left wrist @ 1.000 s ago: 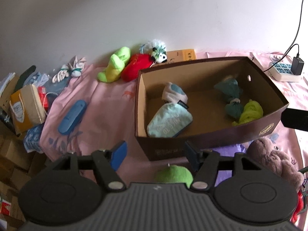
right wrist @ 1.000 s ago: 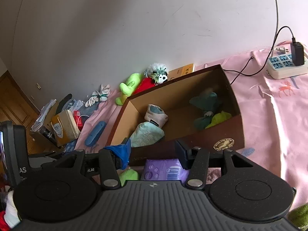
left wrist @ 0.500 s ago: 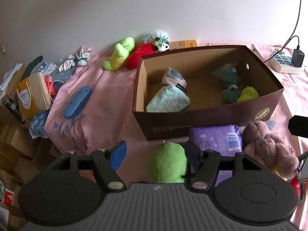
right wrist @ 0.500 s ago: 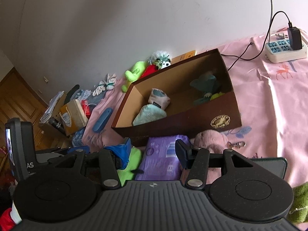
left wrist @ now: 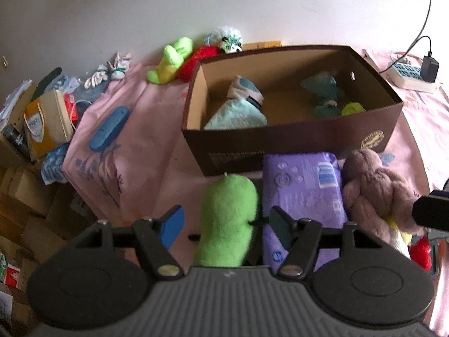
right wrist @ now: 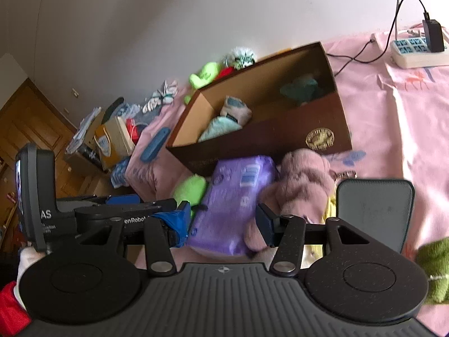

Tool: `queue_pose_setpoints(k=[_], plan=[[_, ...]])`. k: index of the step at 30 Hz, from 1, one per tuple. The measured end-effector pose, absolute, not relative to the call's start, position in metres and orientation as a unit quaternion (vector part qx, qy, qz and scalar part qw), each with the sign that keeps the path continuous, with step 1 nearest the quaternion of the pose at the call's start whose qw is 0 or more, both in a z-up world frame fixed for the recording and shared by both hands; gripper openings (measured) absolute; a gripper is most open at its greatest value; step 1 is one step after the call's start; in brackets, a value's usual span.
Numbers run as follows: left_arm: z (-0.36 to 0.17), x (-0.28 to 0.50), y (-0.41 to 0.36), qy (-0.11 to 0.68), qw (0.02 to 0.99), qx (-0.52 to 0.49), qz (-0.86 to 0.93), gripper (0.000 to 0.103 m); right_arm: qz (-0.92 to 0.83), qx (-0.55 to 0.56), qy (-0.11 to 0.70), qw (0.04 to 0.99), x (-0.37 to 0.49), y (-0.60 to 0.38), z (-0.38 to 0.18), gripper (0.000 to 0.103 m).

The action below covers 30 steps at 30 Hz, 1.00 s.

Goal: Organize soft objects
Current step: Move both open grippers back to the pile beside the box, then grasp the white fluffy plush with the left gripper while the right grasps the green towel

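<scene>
A plain white wall (left wrist: 196,5) rises behind a surface covered by a pink cloth (left wrist: 134,129) printed with small figures. At the wall's right, a black cable (right wrist: 397,5) drops to a white power strip (right wrist: 415,50) lying on the cloth. To the left stand cardboard boxes (left wrist: 16,193) and a wooden door (right wrist: 25,123). Soft daylight fills the room.
</scene>
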<state>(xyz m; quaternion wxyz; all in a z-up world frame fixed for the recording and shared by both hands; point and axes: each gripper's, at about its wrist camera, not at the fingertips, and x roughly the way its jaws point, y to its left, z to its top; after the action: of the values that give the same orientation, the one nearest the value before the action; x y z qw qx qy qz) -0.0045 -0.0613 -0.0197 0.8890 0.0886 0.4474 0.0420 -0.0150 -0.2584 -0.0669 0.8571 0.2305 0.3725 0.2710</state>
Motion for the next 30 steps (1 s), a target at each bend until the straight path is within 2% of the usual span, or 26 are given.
queue_pose_setpoints(k=[12, 21, 30], plan=[[-0.051, -0.046, -0.058, 0.467, 0.879, 0.033, -0.095, 0.068, 0.269, 0.186, 0.412, 0.850, -0.053, -0.276, -0.100, 0.036], [-0.064, -0.066, -0.120, 0.440, 0.864, 0.087, -0.230, 0.070, 0.165, 0.232, 0.423, 0.860, -0.068, -0.339, -0.114, 0.036], [-0.094, -0.057, -0.164, 0.425, 0.859, 0.172, -0.228, 0.074, 0.052, 0.236, 0.423, 0.873, -0.079, -0.389, -0.132, 0.036]])
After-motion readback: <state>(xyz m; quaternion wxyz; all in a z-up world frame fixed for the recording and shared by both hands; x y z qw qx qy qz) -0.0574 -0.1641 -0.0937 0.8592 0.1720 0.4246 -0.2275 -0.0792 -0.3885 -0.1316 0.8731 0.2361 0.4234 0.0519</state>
